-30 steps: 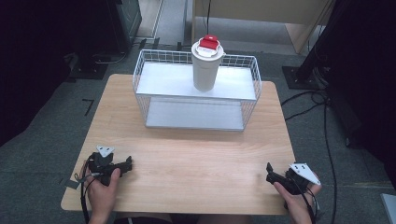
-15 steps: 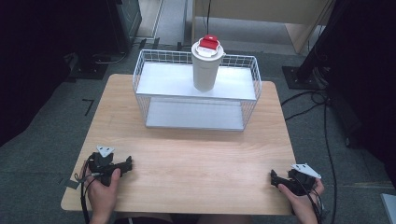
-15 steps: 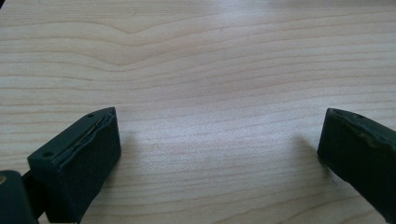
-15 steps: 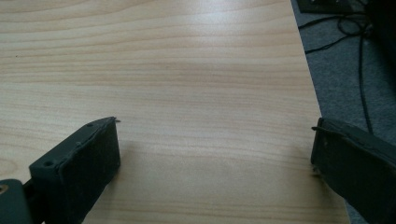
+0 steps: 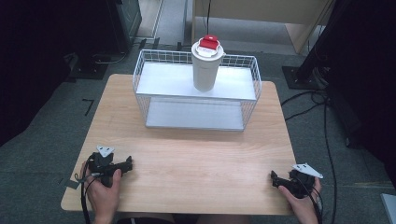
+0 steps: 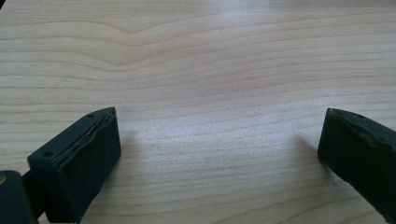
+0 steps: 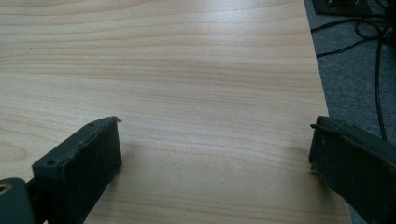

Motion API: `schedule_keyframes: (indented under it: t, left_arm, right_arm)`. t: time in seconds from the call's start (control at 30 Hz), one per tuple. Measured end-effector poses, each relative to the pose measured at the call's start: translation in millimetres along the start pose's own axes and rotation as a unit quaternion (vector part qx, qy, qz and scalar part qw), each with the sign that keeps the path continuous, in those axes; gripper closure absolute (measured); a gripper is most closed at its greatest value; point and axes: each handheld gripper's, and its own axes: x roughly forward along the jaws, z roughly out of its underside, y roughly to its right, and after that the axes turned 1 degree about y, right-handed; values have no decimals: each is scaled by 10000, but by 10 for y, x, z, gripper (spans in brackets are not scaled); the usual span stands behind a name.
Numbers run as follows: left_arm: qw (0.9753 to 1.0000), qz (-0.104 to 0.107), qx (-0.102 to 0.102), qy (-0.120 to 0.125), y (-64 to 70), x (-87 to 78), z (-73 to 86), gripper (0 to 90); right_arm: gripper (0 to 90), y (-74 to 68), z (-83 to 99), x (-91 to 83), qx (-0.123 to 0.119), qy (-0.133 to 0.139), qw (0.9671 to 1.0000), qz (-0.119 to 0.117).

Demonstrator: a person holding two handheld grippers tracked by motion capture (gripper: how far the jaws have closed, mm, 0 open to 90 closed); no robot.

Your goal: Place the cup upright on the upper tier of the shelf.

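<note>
The white cup (image 5: 205, 69) with a red lid piece (image 5: 208, 43) stands upright on the top shelf of a white wire rack (image 5: 159, 100), at about twelve o'clock on the wooden surface (image 5: 196, 154), toward the far edge. It sits right of the shelf's middle, clear of the rack's wire walls. A lower shelf shows beneath it.

Both claws rest well apart from the cup, near the front edge. The left claw (image 5: 127, 163) lies at about seven o'clock, held in the person's left hand (image 5: 103, 189), its jaws pointing toward three o'clock. In the left gripper view the left claw (image 6: 217, 154) is released, its two black jaws spread wide with bare wood grain between them.

The right claw (image 5: 273, 177) lies at about five o'clock in the right hand (image 5: 302, 200), jaws pointing toward nine o'clock. In the right gripper view the right claw (image 7: 215, 158) is also released, jaws wide apart over bare wood, with the surface's edge and grey carpet (image 7: 355, 70) crossed by black cables (image 7: 378, 60) beyond.
</note>
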Motion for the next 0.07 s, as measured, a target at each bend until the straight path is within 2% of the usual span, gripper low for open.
schedule_keyframes:
  t: [0.07]
  left_arm:
    - [10000,3,4,-7,-1,-1,-1,0]
  right_arm:
    - [21,0,0,0,2,0,10000,1]
